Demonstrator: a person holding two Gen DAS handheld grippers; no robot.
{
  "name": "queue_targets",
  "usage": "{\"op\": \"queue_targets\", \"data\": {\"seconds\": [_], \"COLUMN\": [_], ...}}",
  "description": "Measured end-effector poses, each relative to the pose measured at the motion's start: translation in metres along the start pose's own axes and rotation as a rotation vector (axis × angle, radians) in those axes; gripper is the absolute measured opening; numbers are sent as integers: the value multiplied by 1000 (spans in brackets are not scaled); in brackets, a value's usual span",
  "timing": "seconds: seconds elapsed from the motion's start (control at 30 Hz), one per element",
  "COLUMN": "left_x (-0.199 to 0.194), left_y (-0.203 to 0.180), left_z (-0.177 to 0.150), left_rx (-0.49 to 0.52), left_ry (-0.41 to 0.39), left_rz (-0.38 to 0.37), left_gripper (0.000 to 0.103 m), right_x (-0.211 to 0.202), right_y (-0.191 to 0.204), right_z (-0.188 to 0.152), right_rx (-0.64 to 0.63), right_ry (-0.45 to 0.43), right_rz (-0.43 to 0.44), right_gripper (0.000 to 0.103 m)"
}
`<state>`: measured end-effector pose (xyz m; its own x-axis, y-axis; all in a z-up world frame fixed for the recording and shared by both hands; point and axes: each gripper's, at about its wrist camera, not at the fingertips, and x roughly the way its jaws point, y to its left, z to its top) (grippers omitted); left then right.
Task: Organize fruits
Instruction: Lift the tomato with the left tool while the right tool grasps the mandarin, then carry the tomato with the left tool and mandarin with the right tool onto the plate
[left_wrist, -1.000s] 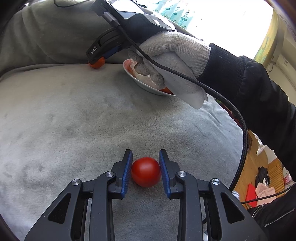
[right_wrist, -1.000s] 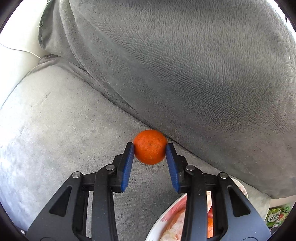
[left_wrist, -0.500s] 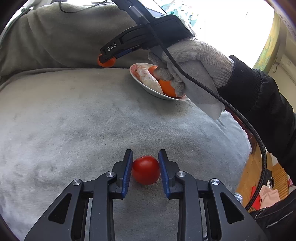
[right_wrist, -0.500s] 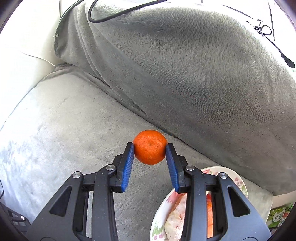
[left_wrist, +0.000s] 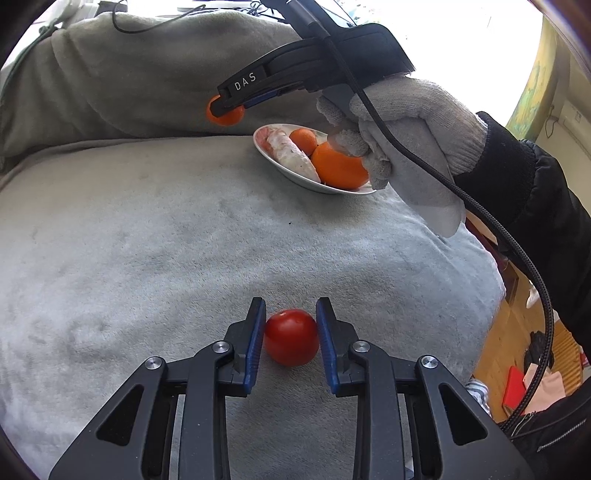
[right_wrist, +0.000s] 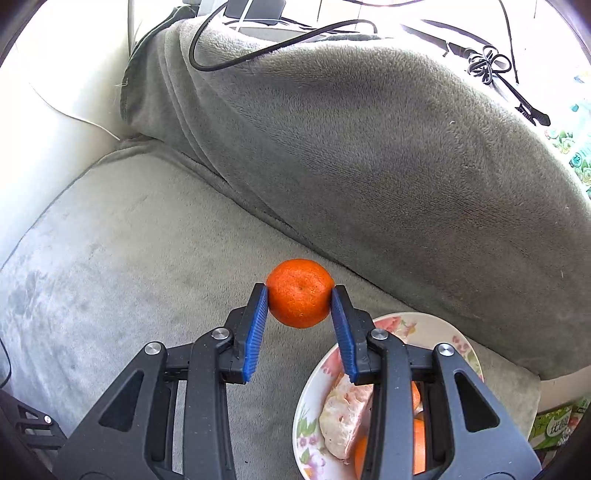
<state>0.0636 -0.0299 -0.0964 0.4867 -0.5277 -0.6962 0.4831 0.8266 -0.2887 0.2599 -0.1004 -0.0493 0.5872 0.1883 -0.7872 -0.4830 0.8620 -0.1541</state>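
Tomato (left_wrist: 291, 336) sits on the grey blanket (left_wrist: 147, 240) between the jaws of my left gripper (left_wrist: 291, 334), both blue pads touching its sides, so I read those jaws as pinching it where it rests.

Farther back my right gripper (right_wrist: 299, 306) has its jaws pressed on a mandarin (right_wrist: 300, 292), carried in the air above the blanket with the fruit clear of the fabric. From the left camera I see that same mandarin (left_wrist: 225, 112) poking out under the black tip of the right gripper (left_wrist: 231, 107), just left of the plate (left_wrist: 280, 168).

On the plate lie two oranges (left_wrist: 340, 166) and a pale peeled fruit piece (left_wrist: 291, 158). From the right camera the plate (right_wrist: 465, 347) shows a flowered rim and sits low, right of the held mandarin.

My gloved right hand (left_wrist: 406, 136) grips the tool's handle over the plate, with a black cable (left_wrist: 480, 218) running off it. Behind everything rises a blanket-covered cushion (right_wrist: 369, 147) with cords draped on top.
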Motion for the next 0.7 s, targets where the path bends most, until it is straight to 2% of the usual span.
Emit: {"op": "queue_targets", "data": {"seconds": [0.27,0.7], "left_x": [-10,-14], "left_y": [-1,-9], "left_z": [1,41], "left_rx": [8,52], "left_ry": [-18,-88], "left_rz": [7,9], "left_gripper": [26,26], "right_x": [-19,-59], "right_y": [-7,-40], "right_z": [-2,-15], "right_rx": [9,78], "right_ry": [-29,-81], "right_rz": [-4,-3], "right_gripper": [37,37]}}
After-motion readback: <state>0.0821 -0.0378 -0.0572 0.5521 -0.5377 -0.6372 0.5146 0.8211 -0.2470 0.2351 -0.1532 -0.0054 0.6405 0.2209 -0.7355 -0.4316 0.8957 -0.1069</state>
